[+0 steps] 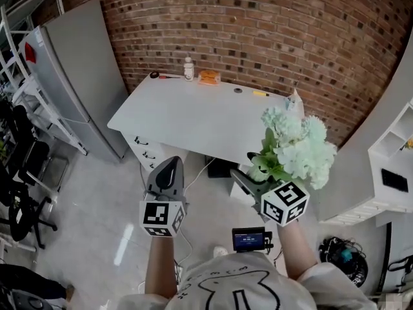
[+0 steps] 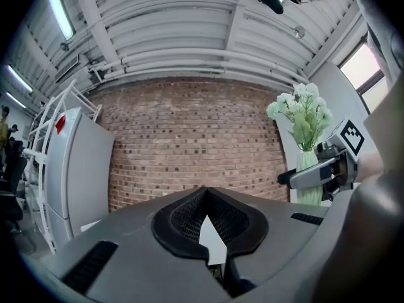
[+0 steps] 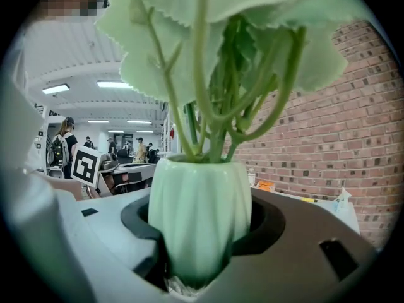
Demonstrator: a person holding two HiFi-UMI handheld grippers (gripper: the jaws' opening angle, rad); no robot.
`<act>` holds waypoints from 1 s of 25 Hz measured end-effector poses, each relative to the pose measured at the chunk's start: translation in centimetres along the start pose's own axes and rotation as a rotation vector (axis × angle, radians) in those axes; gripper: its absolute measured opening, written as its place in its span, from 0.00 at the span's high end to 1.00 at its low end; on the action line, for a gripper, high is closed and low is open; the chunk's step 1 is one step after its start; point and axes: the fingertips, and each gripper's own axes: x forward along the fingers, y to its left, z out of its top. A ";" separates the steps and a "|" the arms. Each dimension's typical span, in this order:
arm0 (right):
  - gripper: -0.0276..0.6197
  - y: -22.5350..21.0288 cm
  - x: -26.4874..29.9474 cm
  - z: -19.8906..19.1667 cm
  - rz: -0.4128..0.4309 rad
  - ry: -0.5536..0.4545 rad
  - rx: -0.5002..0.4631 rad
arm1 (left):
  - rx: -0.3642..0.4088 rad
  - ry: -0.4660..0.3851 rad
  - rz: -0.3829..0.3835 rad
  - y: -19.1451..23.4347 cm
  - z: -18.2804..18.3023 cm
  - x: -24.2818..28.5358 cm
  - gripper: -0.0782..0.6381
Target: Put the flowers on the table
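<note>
The flowers (image 1: 295,144) are a pale green and white bunch in a ribbed mint vase (image 3: 199,219). My right gripper (image 1: 250,175) is shut on the vase and holds it upright in the air, in front of the white table's (image 1: 193,118) near right corner. In the right gripper view the vase fills the gap between the jaws of the right gripper (image 3: 199,197), with stems and leaves (image 3: 218,55) above. My left gripper (image 1: 168,165) hangs shut and empty before the table's front edge. In the left gripper view the left gripper (image 2: 205,194) points at the brick wall, with the flowers (image 2: 302,112) off to its right.
A small bottle (image 1: 188,68), an orange object (image 1: 209,77) and small bits lie along the table's far edge by the brick wall. A grey cabinet (image 1: 80,76) stands left, black chairs (image 1: 22,173) further left, and a white shelf unit (image 1: 390,160) right. Drawers (image 1: 150,150) sit under the table.
</note>
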 end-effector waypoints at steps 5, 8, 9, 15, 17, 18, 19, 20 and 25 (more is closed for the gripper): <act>0.54 -2.6 1.9 -0.4 0.006 0.002 0.017 | -0.001 0.018 0.007 0.1 -1.1 2.5 0.88; 0.54 -3.2 2.9 -0.8 0.018 0.013 0.018 | -0.011 0.031 0.024 0.9 -1.9 3.3 0.88; 0.54 -3.4 3.2 -1.0 0.024 0.019 0.017 | -0.018 0.031 0.031 1.2 -2.0 3.6 0.88; 0.54 -4.8 5.9 -1.3 0.040 0.037 0.017 | -0.031 0.032 0.049 3.3 -2.6 6.1 0.88; 0.54 -5.4 7.1 -1.2 0.039 0.036 0.015 | -0.034 0.030 0.048 4.2 -2.8 7.1 0.88; 0.54 -5.8 7.7 -1.1 0.037 0.034 0.015 | -0.033 0.029 0.046 4.6 -2.8 7.7 0.88; 0.54 -6.2 8.4 -1.0 0.035 0.032 0.016 | -0.031 0.029 0.043 5.1 -2.9 8.3 0.88; 0.54 -6.6 9.2 -0.9 0.032 0.030 0.016 | -0.028 0.030 0.038 5.6 -3.0 9.0 0.88; 0.54 -8.9 13.6 -0.9 0.015 0.030 0.038 | -0.023 0.037 0.020 8.8 -3.8 12.5 0.88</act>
